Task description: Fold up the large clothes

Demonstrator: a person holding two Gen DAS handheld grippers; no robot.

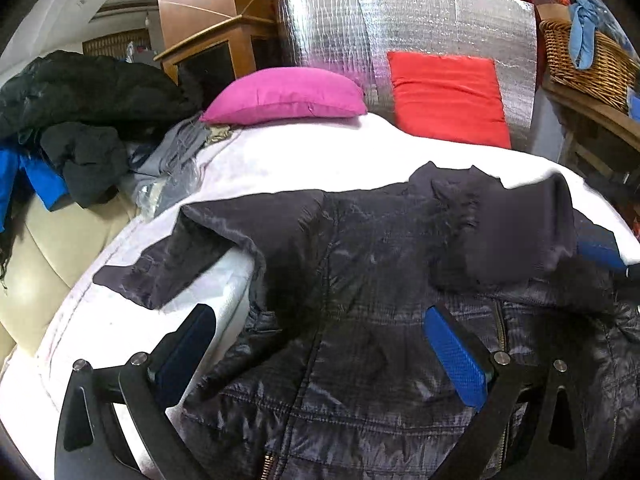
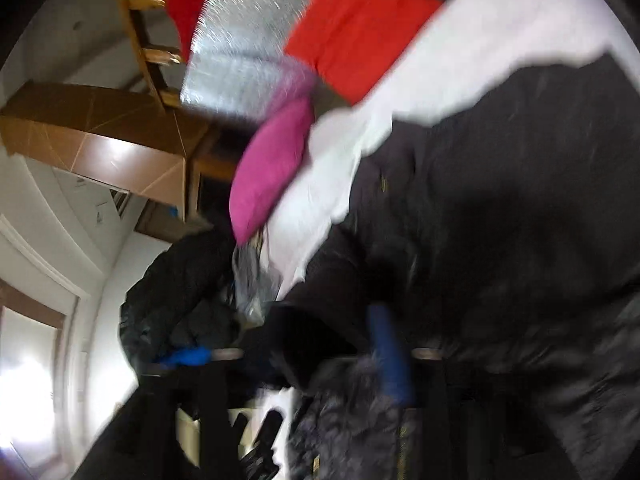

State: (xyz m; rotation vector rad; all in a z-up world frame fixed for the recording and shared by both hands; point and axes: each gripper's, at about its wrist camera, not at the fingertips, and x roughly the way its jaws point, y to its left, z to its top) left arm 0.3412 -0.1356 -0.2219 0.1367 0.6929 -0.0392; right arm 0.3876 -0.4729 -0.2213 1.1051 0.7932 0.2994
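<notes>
My left claw (image 1: 320,356) hangs spread over the dark quilted puffer jacket (image 1: 380,300), lying crosswise on the white bed (image 1: 300,160); my right claw (image 2: 340,356) (blurred) seems to pinch its fur-trimmed edge.

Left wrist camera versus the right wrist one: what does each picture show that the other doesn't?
Only the left wrist view shows the wicker basket and the open left gripper over the jacket. Only the blurred, tilted right wrist view shows the bright window. Both show the dark quilted jacket on the white bed cover, the pink pillow and the red cushion.
</notes>
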